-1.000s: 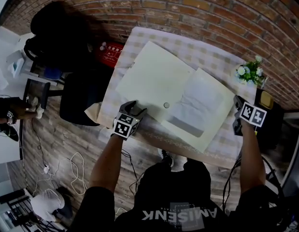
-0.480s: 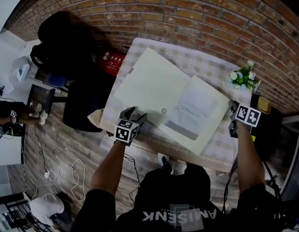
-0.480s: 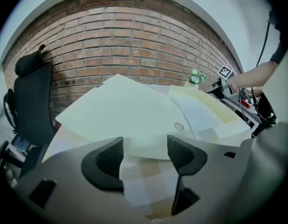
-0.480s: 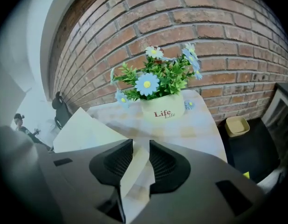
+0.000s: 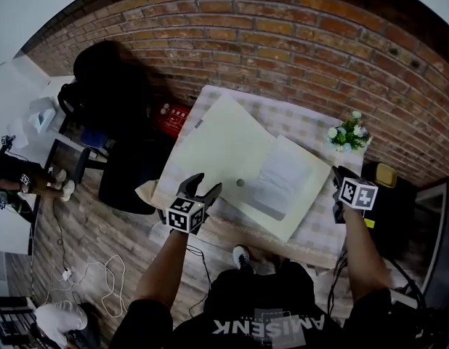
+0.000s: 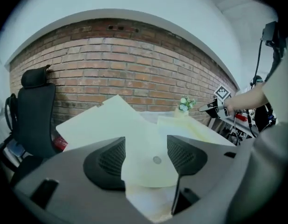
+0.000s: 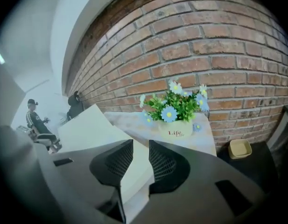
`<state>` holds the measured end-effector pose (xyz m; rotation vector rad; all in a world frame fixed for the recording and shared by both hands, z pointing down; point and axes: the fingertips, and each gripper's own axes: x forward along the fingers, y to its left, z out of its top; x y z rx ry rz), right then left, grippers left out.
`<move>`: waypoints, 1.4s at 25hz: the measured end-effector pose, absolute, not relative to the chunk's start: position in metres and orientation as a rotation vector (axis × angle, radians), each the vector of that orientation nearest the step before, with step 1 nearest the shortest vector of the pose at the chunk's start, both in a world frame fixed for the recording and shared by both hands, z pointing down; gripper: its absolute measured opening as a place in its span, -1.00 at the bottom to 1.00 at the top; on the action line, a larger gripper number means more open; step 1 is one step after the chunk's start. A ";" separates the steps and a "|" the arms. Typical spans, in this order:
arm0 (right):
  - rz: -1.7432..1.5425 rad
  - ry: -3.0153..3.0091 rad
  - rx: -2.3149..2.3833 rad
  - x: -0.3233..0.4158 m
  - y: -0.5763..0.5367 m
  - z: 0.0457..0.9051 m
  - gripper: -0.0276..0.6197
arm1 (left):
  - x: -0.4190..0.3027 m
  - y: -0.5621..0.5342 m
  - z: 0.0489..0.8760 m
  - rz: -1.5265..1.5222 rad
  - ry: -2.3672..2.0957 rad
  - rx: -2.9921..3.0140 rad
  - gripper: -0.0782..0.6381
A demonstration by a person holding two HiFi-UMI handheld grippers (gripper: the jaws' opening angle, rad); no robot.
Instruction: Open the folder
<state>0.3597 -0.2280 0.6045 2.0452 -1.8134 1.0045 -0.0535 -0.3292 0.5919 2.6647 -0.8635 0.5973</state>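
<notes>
The cream folder point(image 5: 221, 140) lies spread open on the checked table point(image 5: 312, 118). White sheets point(image 5: 279, 174) fill its right half, and a round snap point(image 5: 240, 182) sits near the front edge. My left gripper point(image 5: 204, 186) hovers above the front left edge. Its jaws have just been opening and stand wide with nothing between them. In the left gripper view point(image 6: 146, 150) the folder point(image 6: 116, 120) shows below. My right gripper point(image 5: 335, 173) hangs off the folder's right edge. Its jaws point(image 7: 140, 146) have also just been opening and hold nothing, with the folder point(image 7: 88, 122) behind them.
A pot of flowers point(image 5: 346, 133) stands at the table's far right corner by the brick wall. A black office chair point(image 5: 108, 86) and a red box point(image 5: 170, 115) are left of the table, a yellow tub point(image 5: 381, 174) to its right. A person point(image 5: 21, 177) sits far left.
Both grippers have lifted away from the folder's edges and the jaws of each stand wider. The folder stays lying open.
</notes>
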 end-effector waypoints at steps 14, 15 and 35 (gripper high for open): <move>0.630 -2.093 1.992 0.310 -0.181 0.450 -0.71 | 0.003 -0.288 0.442 0.123 -0.893 2.810 -0.27; 0.613 -2.100 1.997 0.307 -0.174 0.443 -0.72 | 0.005 -0.285 0.433 0.098 -0.885 2.822 -0.31; 0.213 -2.119 2.232 0.298 -0.096 0.319 -0.78 | 0.046 -0.228 0.360 0.052 -0.814 2.854 -0.75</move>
